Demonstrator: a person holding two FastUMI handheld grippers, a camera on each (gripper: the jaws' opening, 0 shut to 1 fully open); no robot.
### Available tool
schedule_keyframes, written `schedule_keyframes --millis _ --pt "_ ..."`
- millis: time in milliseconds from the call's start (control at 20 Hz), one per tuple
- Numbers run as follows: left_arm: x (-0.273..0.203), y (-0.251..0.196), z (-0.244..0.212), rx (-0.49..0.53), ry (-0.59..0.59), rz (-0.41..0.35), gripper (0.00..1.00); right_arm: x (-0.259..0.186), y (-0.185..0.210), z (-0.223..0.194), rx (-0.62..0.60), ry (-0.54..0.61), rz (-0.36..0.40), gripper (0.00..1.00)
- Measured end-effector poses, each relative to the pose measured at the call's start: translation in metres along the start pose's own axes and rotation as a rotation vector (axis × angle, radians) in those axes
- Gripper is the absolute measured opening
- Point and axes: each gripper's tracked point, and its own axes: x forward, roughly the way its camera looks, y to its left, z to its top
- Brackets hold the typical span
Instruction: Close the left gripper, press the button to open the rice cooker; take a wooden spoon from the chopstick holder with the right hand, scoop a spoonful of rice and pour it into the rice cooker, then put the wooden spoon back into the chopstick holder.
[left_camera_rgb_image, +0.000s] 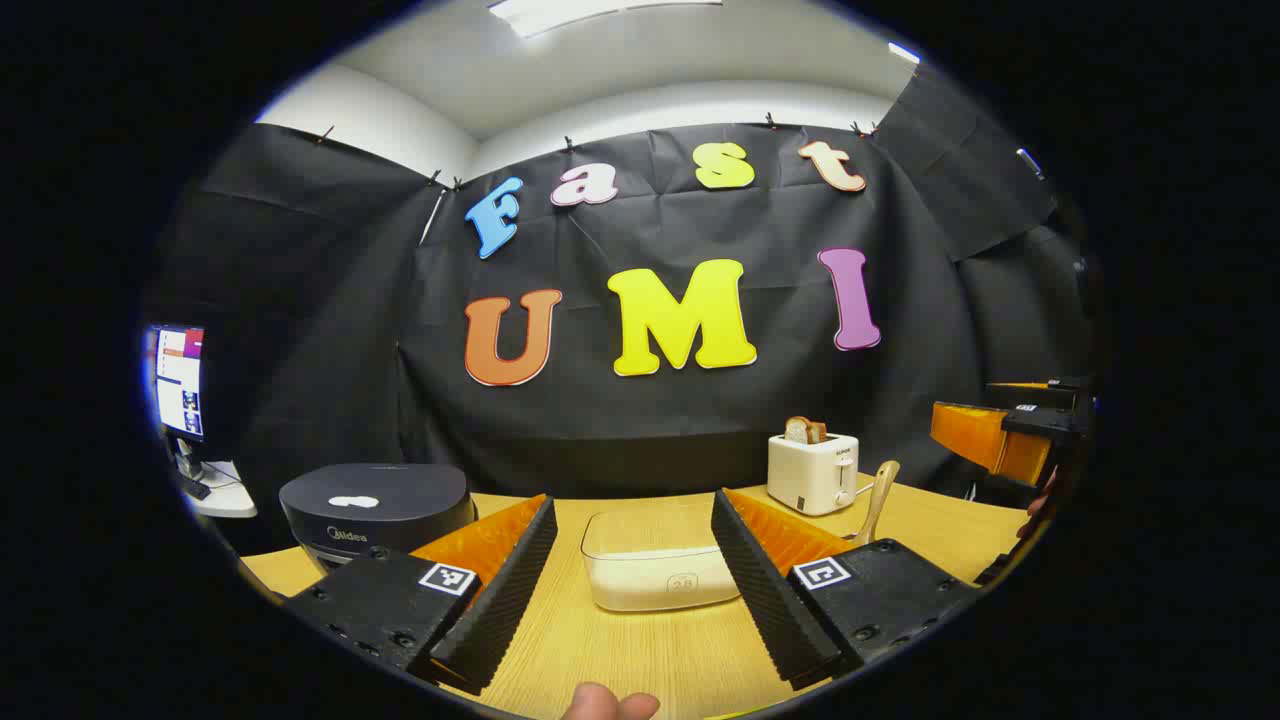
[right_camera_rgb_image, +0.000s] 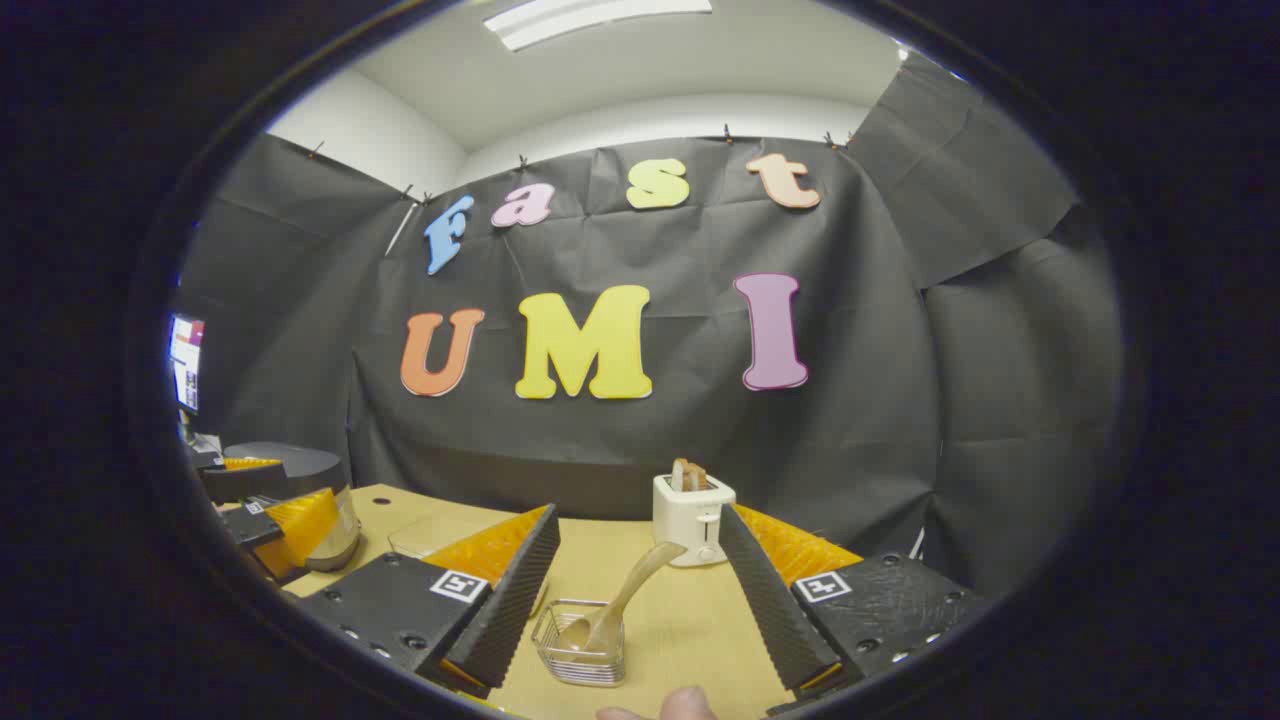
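In the left gripper view the left gripper sits low in the frame with its jaws spread wide and nothing between them; a fingertip of the holding hand shows at the bottom edge. The rice cooker, dark and with its lid down, stands at the lower left of that frame on the wooden surface, off to one side of the jaws instead of ahead of them. By my reading the button press has not begun, since the task wants this gripper closed first and it is open.

Straight ahead between the jaws lies a clear container of rice, placed centrally, probably so both hands can reach it. Behind it to the right stands a white toaster with a slice of bread in it.

In the right gripper view the right gripper is likewise open wide and empty, low in the frame. Between its jaws, at bottom centre, sits the wire chopstick holder with the wooden spoon leaning in it, bowl down and handle slanting up to the right. That tilt leaves the handle free for a pinch, and the gripper already appears lined up on it.
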Motion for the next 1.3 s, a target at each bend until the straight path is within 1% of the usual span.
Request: schedule_keyframes --millis 150,300,500,750,950,1150,1200,1250,1300 --pt "-0.002 0.005 0.002 -0.013 -0.003 0.013 0.99 0.0 0.01 -0.004 0.013 0.012 0.01 0.95" --pt "-0.003 0.011 0.004 -0.042 -0.006 0.021 0.99 -0.002 0.013 0.002 -0.002 -0.009 0.012 0.96" --pt "-0.003 0.017 0.007 -0.04 -0.012 0.037 0.99 -0.001 0.017 0.0 0.009 -0.009 0.025 0.95" --pt "0.0 0.014 -0.004 -0.045 0.031 0.028 0.99 0.001 0.018 -0.011 0.013 0.018 0.035 0.96" --pt "0.002 0.009 -0.011 -0.054 0.045 0.042 0.99 0.0 0.001 -0.02 0.016 0.042 0.031 0.96" --pt "0.002 0.023 -0.008 -0.034 0.034 0.108 0.99 0.008 -0.017 -0.021 0.006 0.05 0.023 0.96" --pt "0.003 0.03 -0.009 -0.035 0.037 0.132 0.99 0.01 -0.015 -0.02 0.008 0.05 0.033 0.95" --pt "0.001 0.042 -0.011 -0.044 0.057 0.172 0.99 0.013 -0.017 -0.016 0.011 0.035 0.042 0.94" --pt "0.0 0.05 -0.013 -0.051 0.075 0.197 0.99 0.015 -0.021 -0.015 0.012 0.024 0.045 0.95"
